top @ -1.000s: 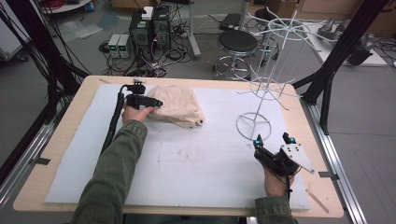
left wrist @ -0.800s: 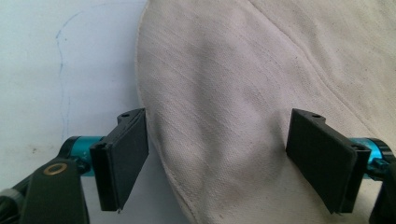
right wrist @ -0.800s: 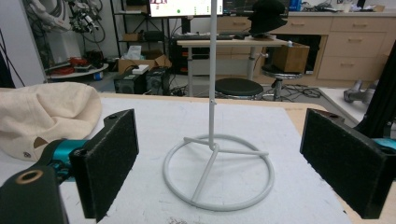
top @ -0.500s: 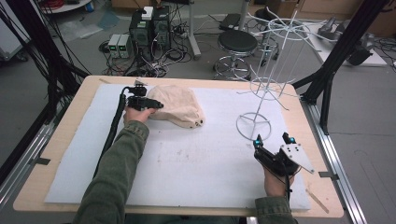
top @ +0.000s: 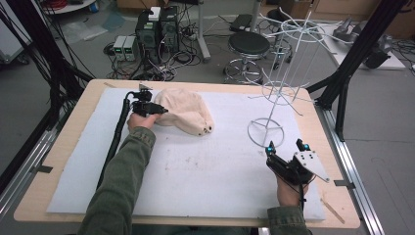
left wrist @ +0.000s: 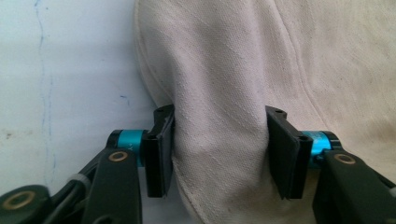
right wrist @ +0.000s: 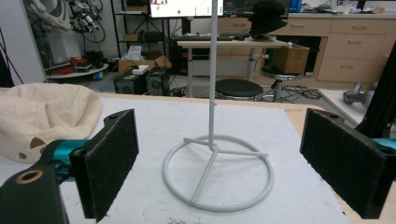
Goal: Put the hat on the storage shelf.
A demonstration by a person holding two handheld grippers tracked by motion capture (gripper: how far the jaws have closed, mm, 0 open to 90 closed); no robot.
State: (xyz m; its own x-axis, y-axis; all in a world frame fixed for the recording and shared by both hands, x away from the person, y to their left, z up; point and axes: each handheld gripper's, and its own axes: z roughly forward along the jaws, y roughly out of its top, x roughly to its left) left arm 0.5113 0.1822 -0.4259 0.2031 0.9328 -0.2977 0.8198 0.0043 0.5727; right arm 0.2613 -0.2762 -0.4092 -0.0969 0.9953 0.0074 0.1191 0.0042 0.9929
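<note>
White padding covers the bench (top: pixel 205 186), with cables and a stool on the workshop floor behind. Since a second ago the left tool (top: pixel 155 108) has barely shifted along the near-left edge of the cream cap (top: pixel 188 110), which lies at the far left of the padding; this looks like settling into a grip before lifting. Its jaws are part-closed, pinching a raised fold of fabric between both pads (left wrist: pixel 159 156). The right tool (right wrist: pixel 219 161) waits wide open and empty, facing the white wire stand (top: pixel 266 131).
</note>
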